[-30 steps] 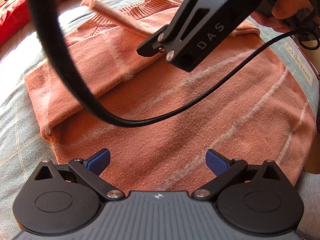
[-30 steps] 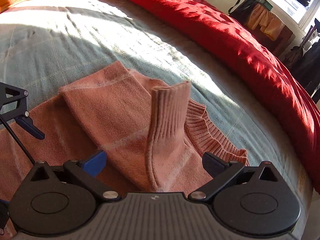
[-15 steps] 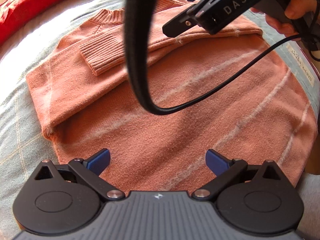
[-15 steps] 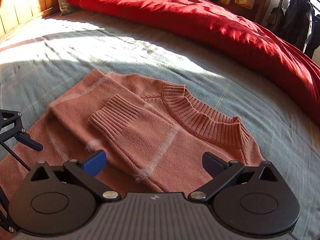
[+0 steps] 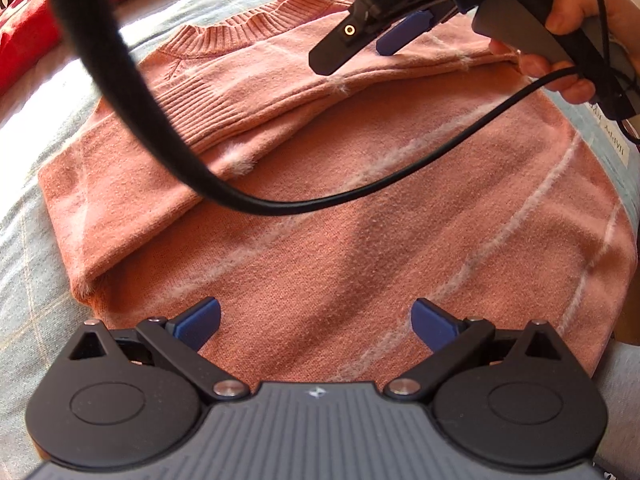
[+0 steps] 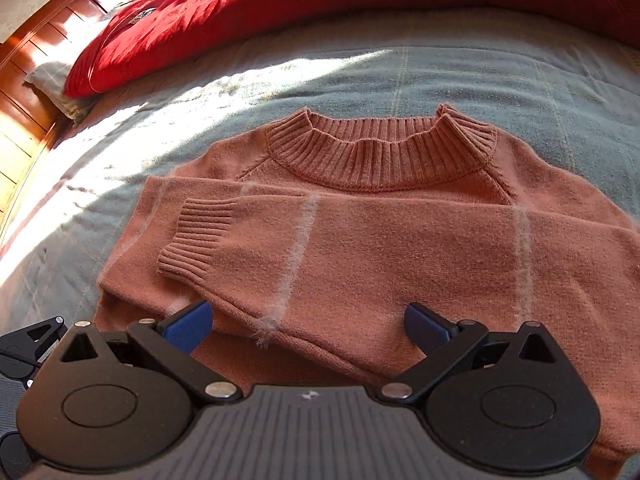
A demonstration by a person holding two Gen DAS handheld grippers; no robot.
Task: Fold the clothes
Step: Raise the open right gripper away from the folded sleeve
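Sweater (image 6: 380,264) is lying flat on the bed (image 6: 400,76), 1 sleeve (image 6: 280,248) lying folded across its chest; body isn't folded. Left gripper (image 5: 316,320) and right gripper (image 6: 308,322) are hovering, jaws spread, holding nothing.

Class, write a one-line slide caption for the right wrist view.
Open right tool above a salmon knit sweater, one sleeve folded across its chest, on a grey-blue bedspread beside a red duvet.

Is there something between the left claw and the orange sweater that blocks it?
Nothing solid lies on the sweater before the open left claw. Only a black cable hangs across above the fabric, coming from the right claw.
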